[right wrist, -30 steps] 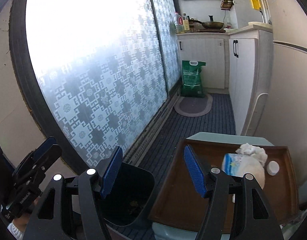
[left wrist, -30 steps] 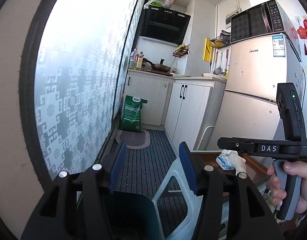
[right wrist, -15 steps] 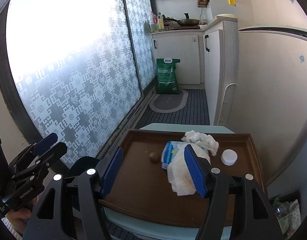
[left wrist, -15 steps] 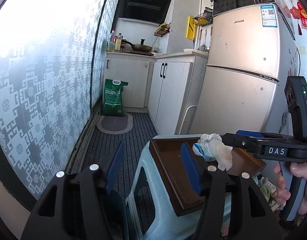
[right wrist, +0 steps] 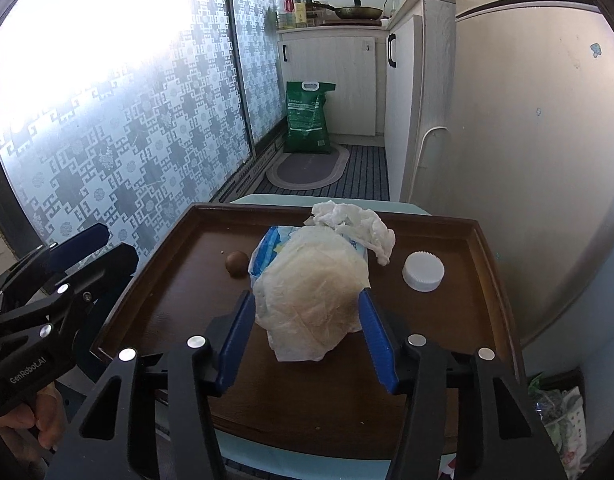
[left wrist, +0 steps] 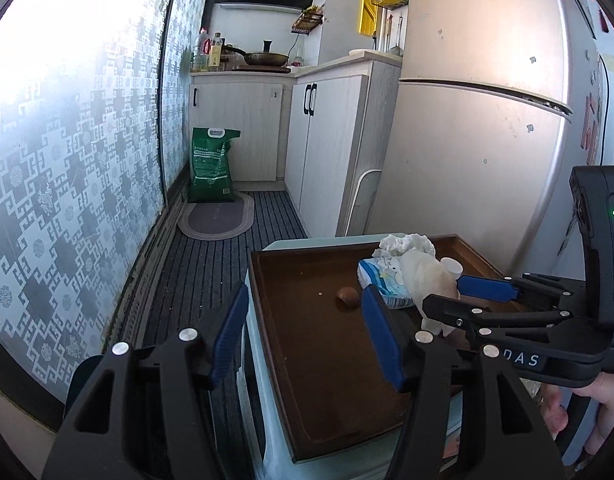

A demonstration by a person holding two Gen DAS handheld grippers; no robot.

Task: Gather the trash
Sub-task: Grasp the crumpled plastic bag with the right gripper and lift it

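On the dark brown wooden tray [right wrist: 487,280], a crumpled translucent plastic bag [right wrist: 313,292] sits between my right claw's [right wrist: 305,332] closing jaws, the pads just beside it. My left claw [left wrist: 303,332] hangs open over the tray's edge. Only the right view shows the white bottle cap [right wrist: 423,271] whole.

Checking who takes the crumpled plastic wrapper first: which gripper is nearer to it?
Right. The right gripper straddles the crumpled plastic wrapper, jaws closing around it. The left gripper hangs open at the tray's left edge, short of it.
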